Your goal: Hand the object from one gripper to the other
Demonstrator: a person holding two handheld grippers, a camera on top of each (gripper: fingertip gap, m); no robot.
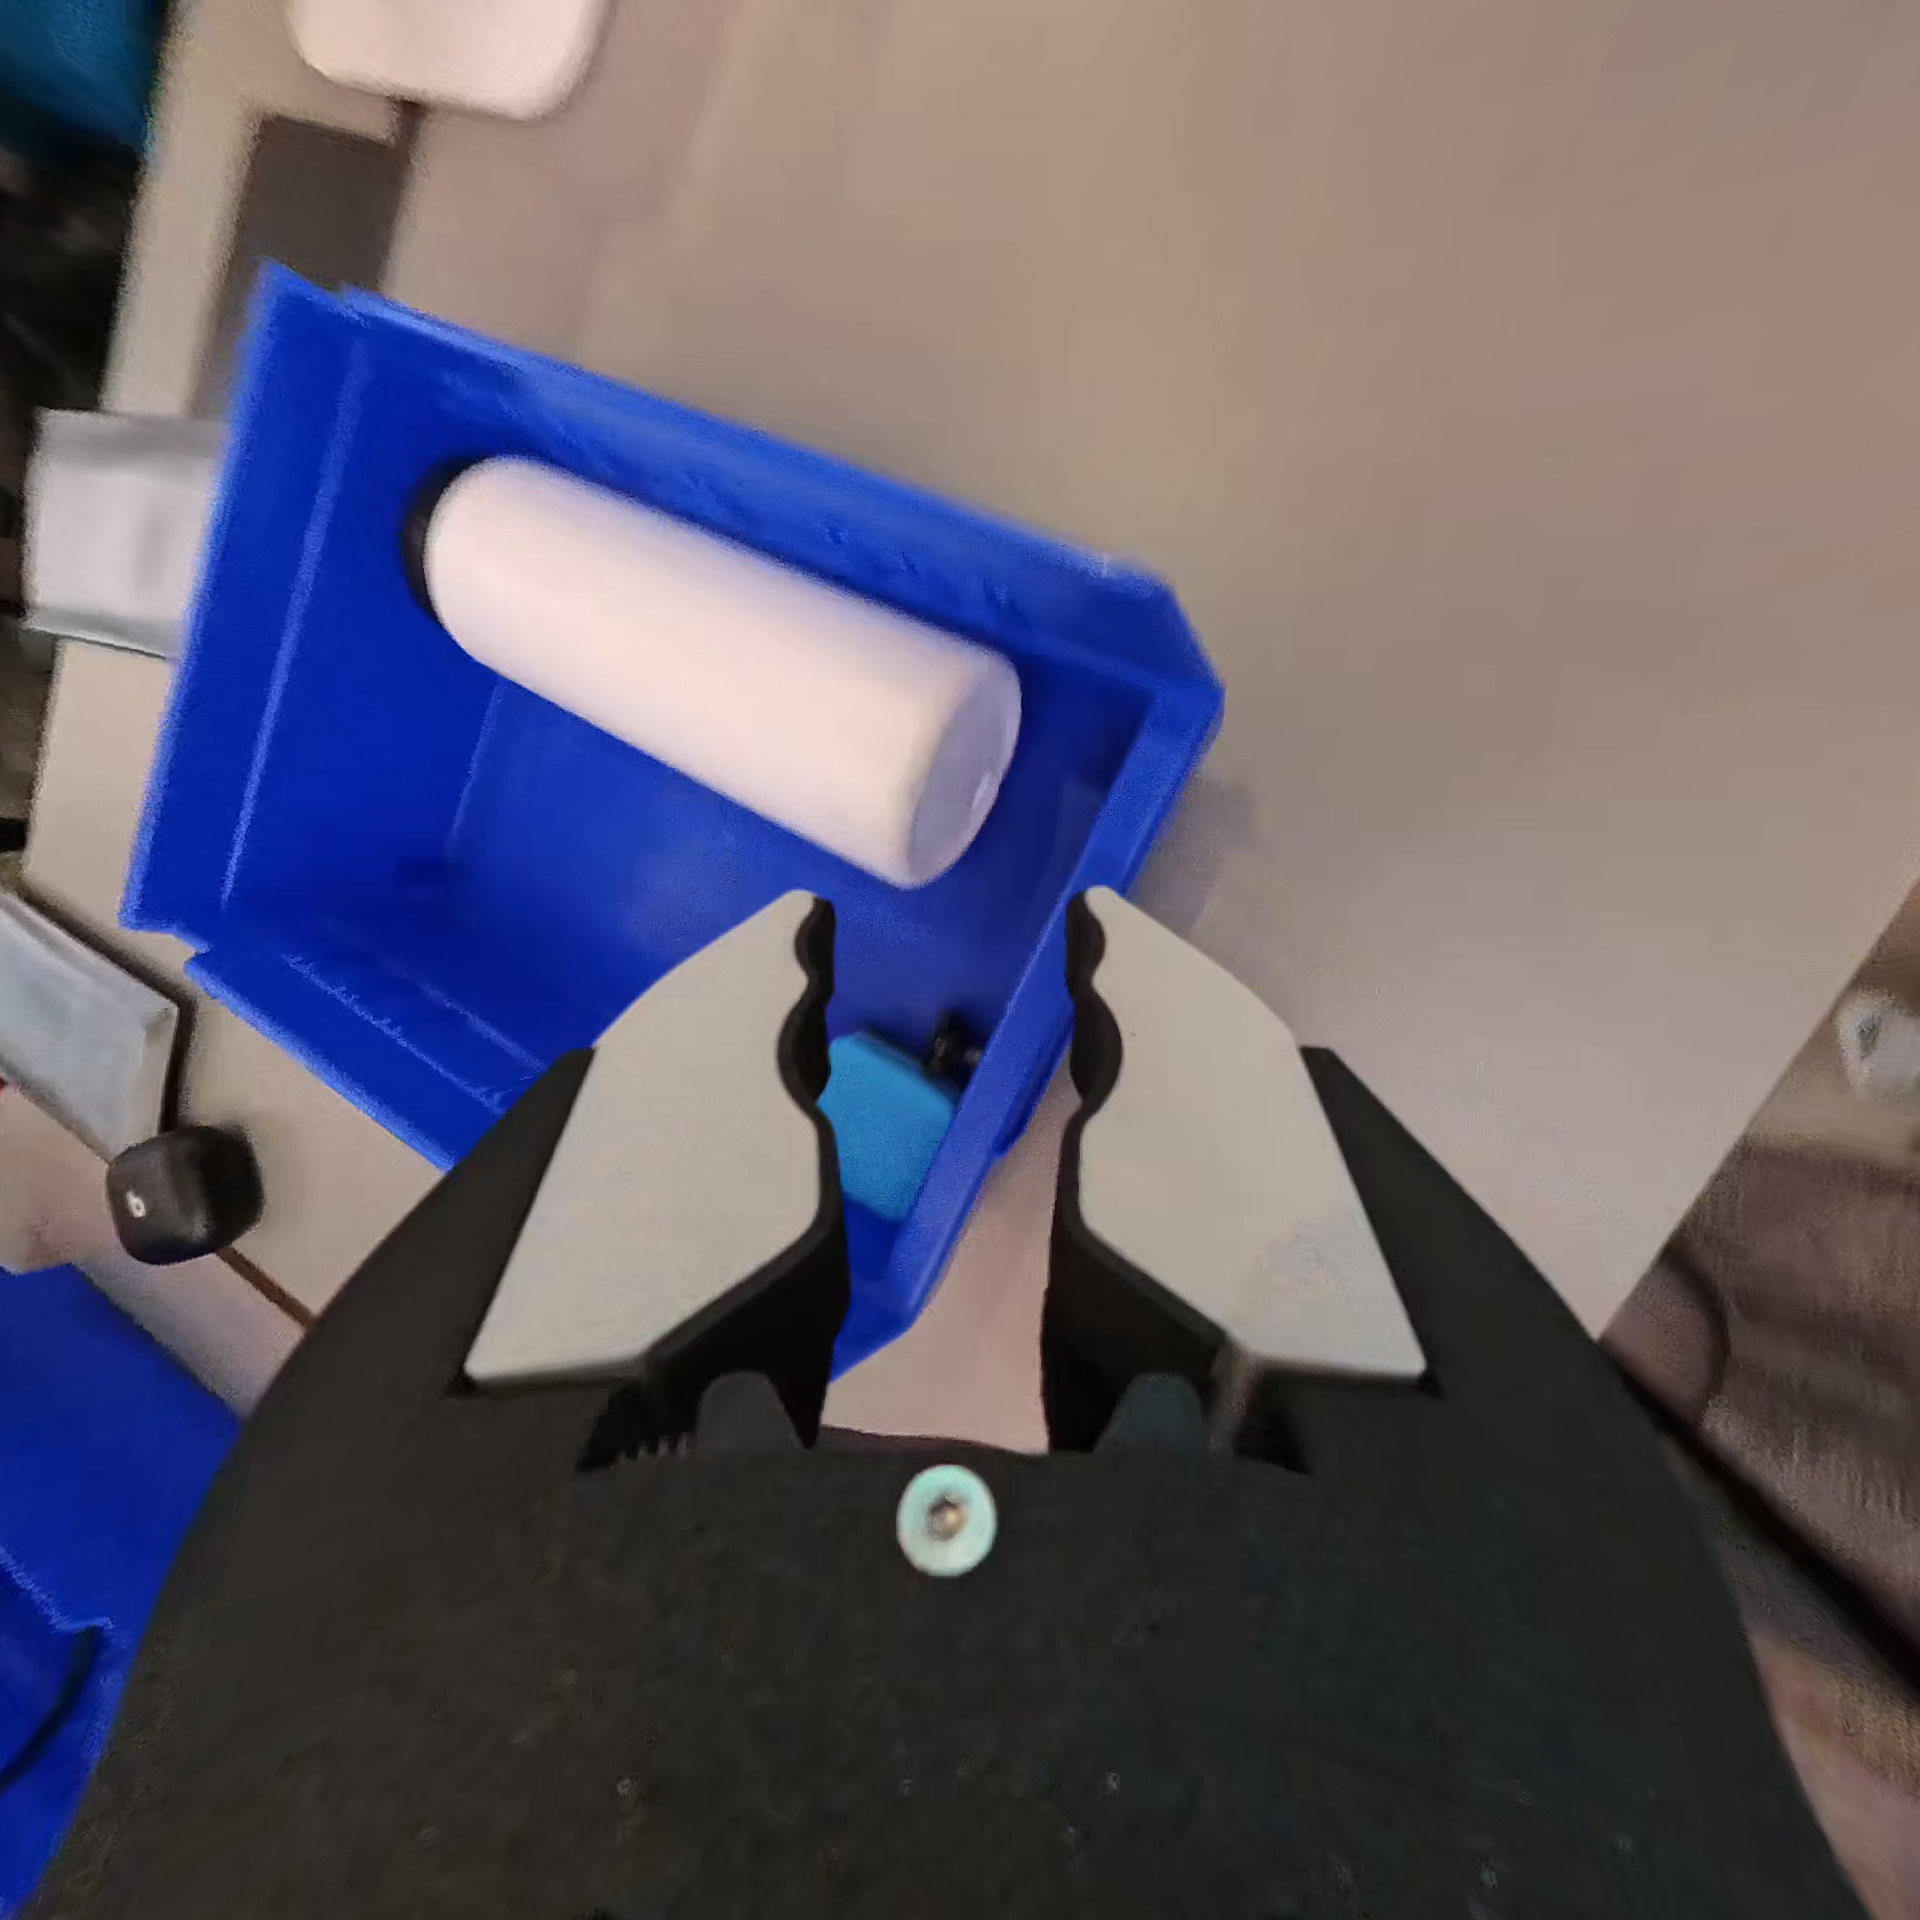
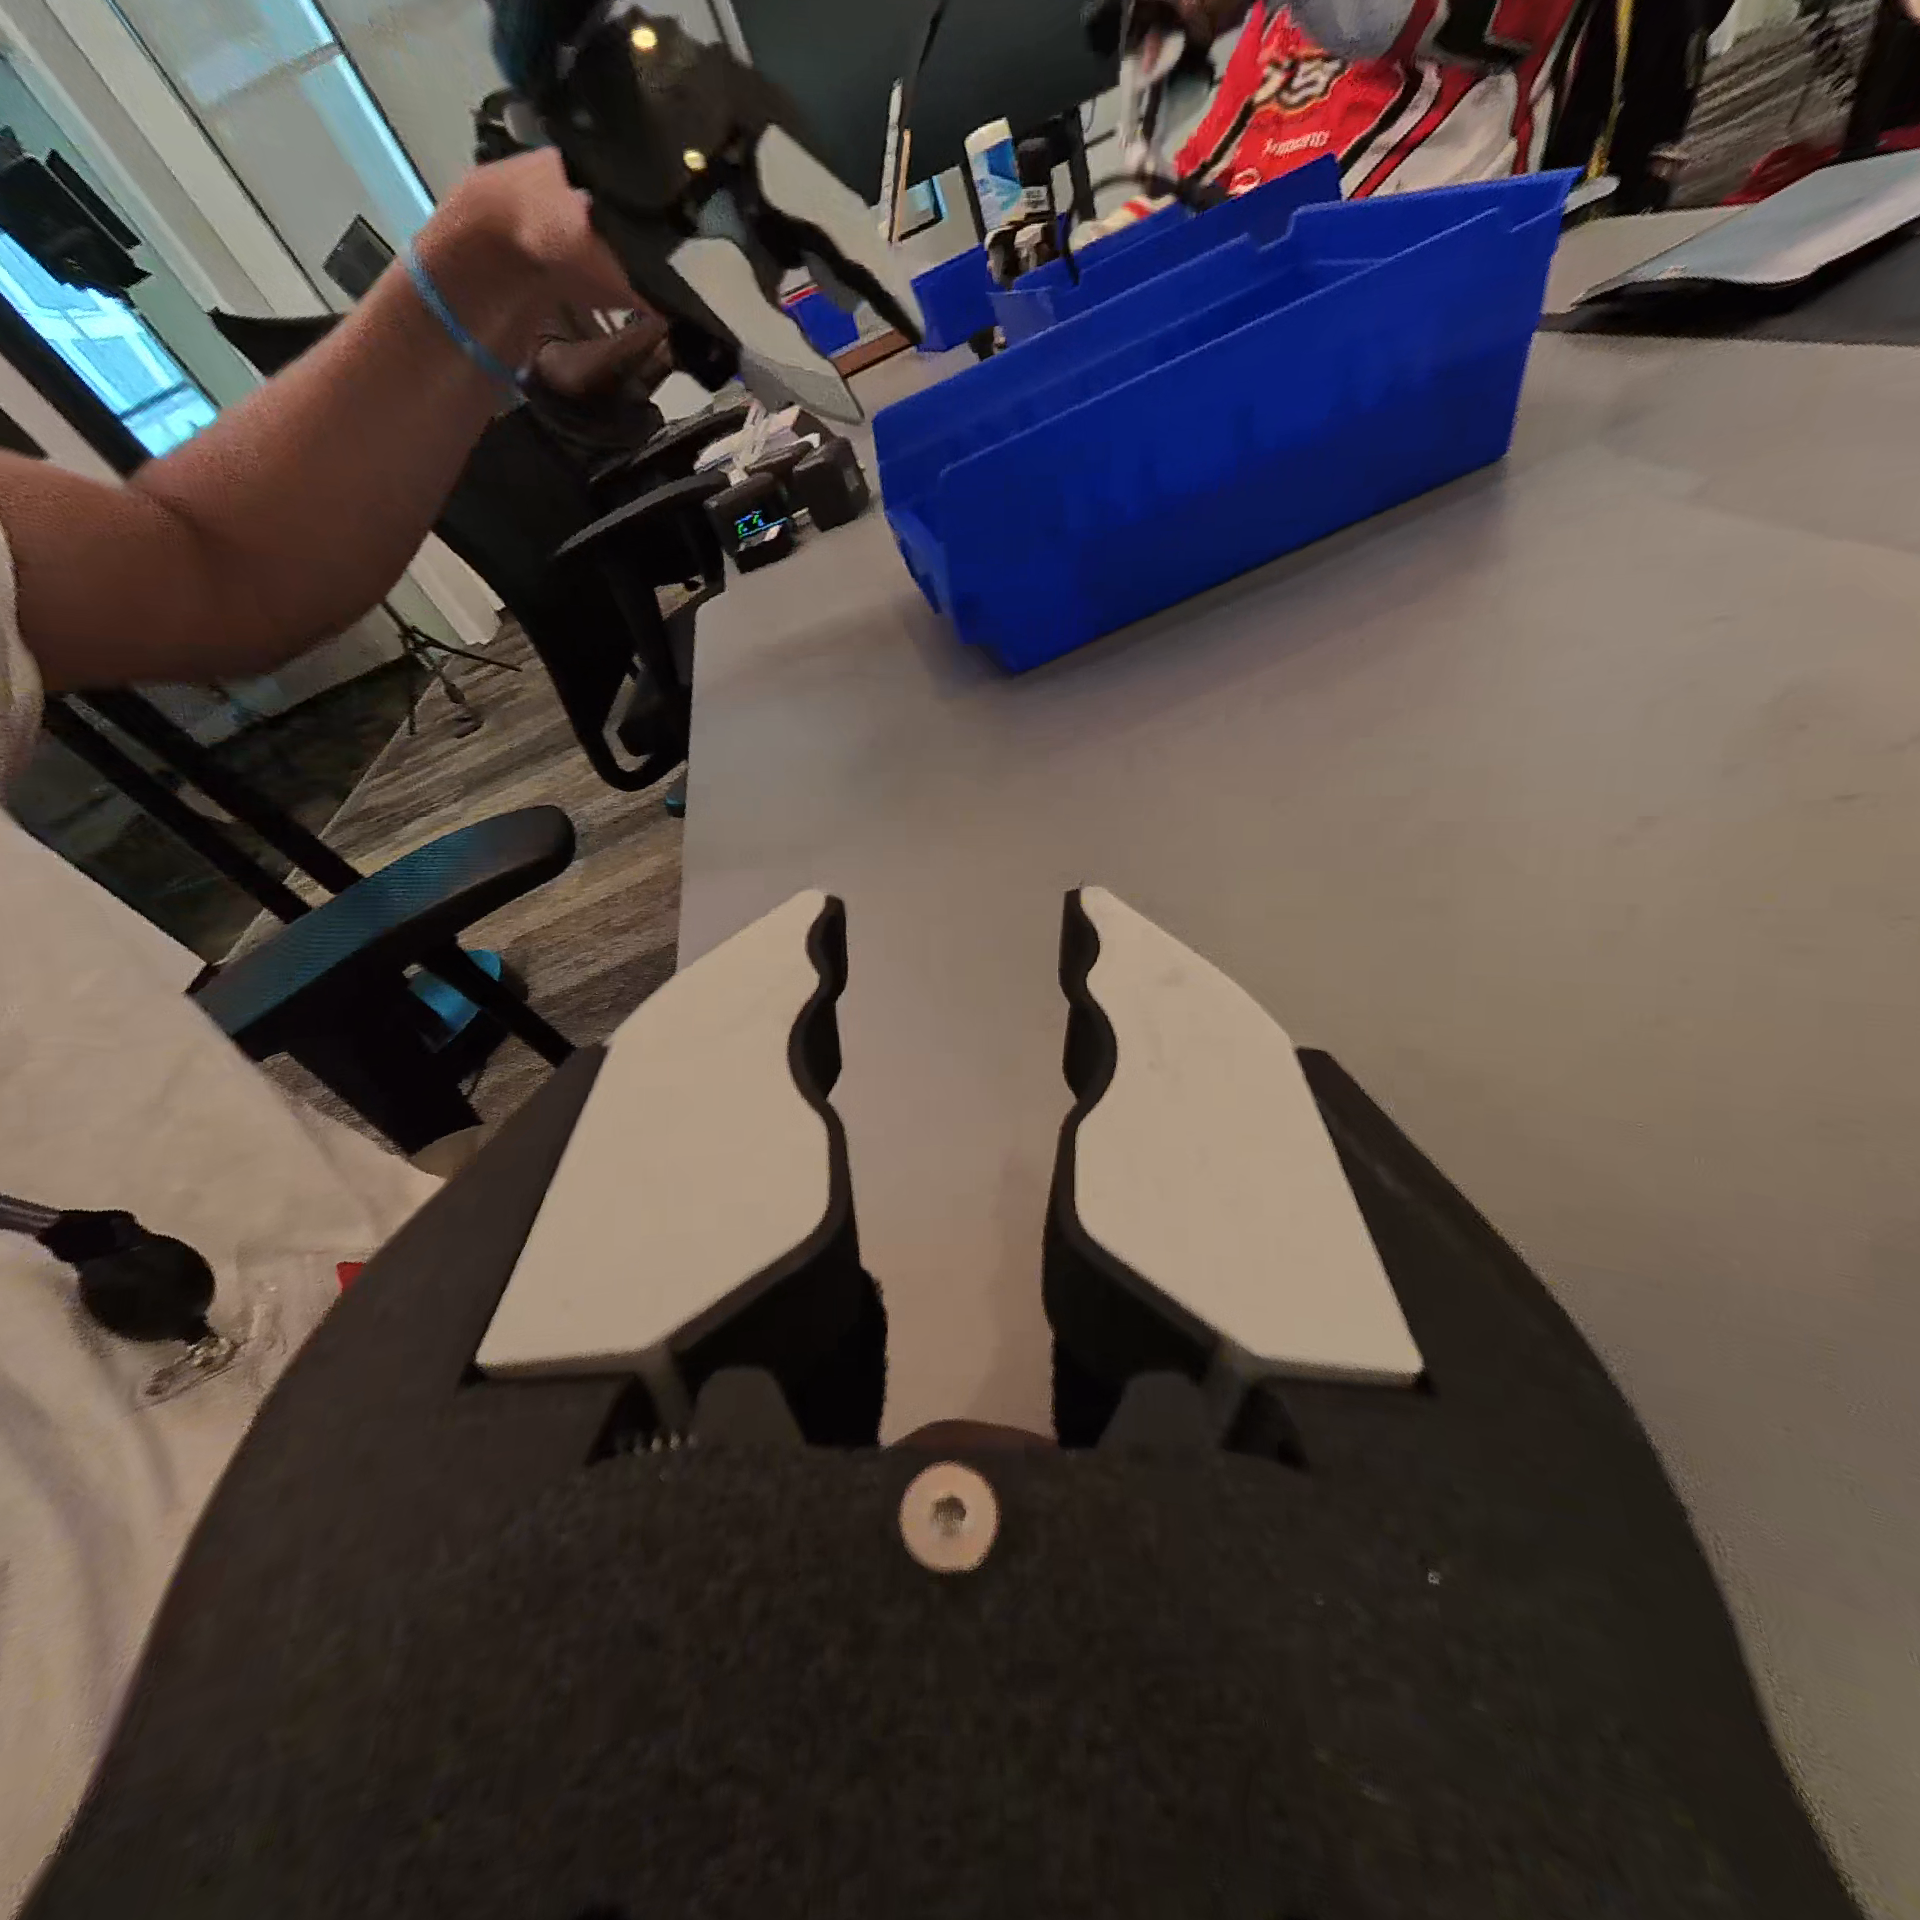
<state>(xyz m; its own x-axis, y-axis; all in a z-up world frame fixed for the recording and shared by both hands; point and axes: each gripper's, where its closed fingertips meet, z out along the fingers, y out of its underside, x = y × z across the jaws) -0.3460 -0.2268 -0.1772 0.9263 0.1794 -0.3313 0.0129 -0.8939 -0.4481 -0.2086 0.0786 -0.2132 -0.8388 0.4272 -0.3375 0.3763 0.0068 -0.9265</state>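
Note:
In the left wrist view a white cylinder lies in a blue bin, with a light-blue block and a small black part in the bin's near corner. My left gripper hangs open and empty above the bin's near right corner. In the right wrist view my right gripper is open and empty, low over the grey table. The same blue bin stands ahead of it. The left gripper, held by a hand, points down at the bin's left end.
A second blue bin with bottles stands behind the first. Another blue bin corner and a black knob show at lower left. Office chairs stand left of the table edge. A flat grey sheet lies far right. My hands' fingertips stand some 35 cm from each other. From the left gripper's tips to the light-blue block is close to 15 cm.

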